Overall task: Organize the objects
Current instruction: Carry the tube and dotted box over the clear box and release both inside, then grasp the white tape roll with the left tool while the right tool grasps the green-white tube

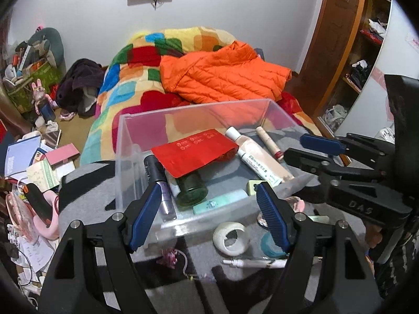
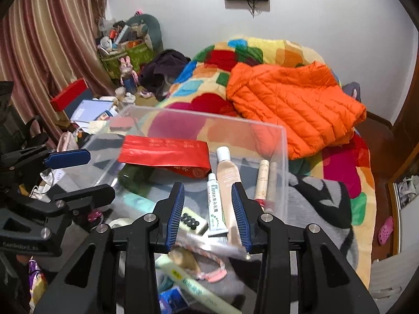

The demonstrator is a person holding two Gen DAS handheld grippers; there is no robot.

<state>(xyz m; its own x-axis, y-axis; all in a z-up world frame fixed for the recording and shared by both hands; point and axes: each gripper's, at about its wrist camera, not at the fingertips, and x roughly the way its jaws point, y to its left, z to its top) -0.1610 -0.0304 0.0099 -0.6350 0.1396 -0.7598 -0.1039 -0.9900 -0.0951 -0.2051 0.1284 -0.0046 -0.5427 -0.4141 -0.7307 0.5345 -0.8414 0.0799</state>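
A clear plastic bin [image 1: 123, 157] [image 2: 284, 162] stands on a grey blanket on the bed. It holds a red packet [image 1: 193, 149] [image 2: 165, 151], a dark green bottle [image 1: 191, 191], a purple tube [image 1: 163, 191], a mint tube [image 1: 220, 201], a beige tube [image 1: 255, 154] [image 2: 227, 183], a white tube [image 2: 215, 206] and a thin stick [image 1: 269, 141] [image 2: 262, 180]. My left gripper [image 1: 209, 214] is open and empty at the bin's near wall. My right gripper [image 2: 208, 209] is open and empty over the bin's near right corner.
A white tape roll [image 1: 230, 238], a teal roll [image 1: 269, 243], a white pen [image 1: 251, 263] and a pink clip [image 1: 170, 257] lie before the bin. A pale green tube [image 2: 193, 285] lies below the right gripper. An orange jacket [image 1: 222, 76] [image 2: 293, 107] covers the bed behind. Clutter fills the left.
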